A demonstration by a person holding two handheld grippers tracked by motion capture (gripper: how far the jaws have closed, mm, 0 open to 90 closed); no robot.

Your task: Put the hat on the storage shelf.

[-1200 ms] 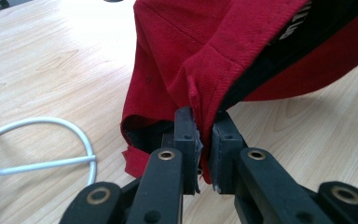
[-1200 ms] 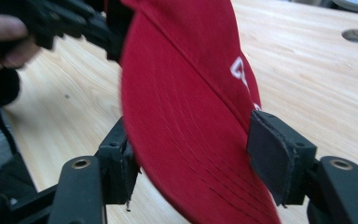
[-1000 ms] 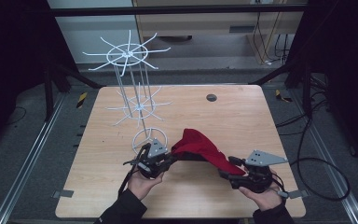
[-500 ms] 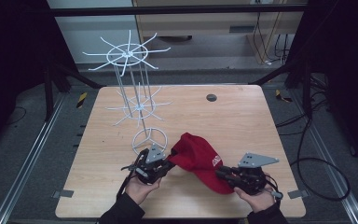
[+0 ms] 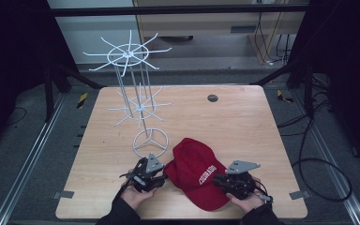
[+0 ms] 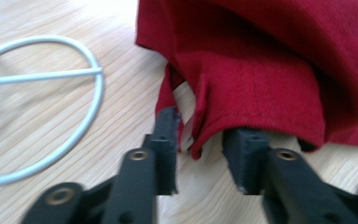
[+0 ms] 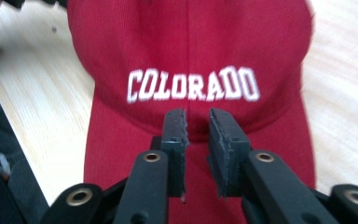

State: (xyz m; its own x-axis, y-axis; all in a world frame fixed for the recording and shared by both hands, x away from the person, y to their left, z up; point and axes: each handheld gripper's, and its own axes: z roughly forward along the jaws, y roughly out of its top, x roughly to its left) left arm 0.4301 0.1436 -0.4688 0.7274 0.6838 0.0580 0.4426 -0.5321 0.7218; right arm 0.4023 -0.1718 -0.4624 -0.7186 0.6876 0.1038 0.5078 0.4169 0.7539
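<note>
A red cap lettered COLORADO lies flat on the wooden table near its front edge, brim toward the person. My left gripper sits at the cap's rear left. Its jaws stand apart, with the cap's back hem hanging loose between them, in the left gripper view. My right gripper rests over the brim at the cap's right front. In the right gripper view the jaws are a narrow gap apart above the cap, gripping nothing.
A white wire hat stand with spoked tiers rises at the table's left, its ring base just behind the left gripper; the ring base lies left of the jaws. A small dark disc sits near the far edge.
The cap was held up between both grippers; it has come down and now lies flat on the table. Both grippers lowered toward the front edge and their jaws have let go.
</note>
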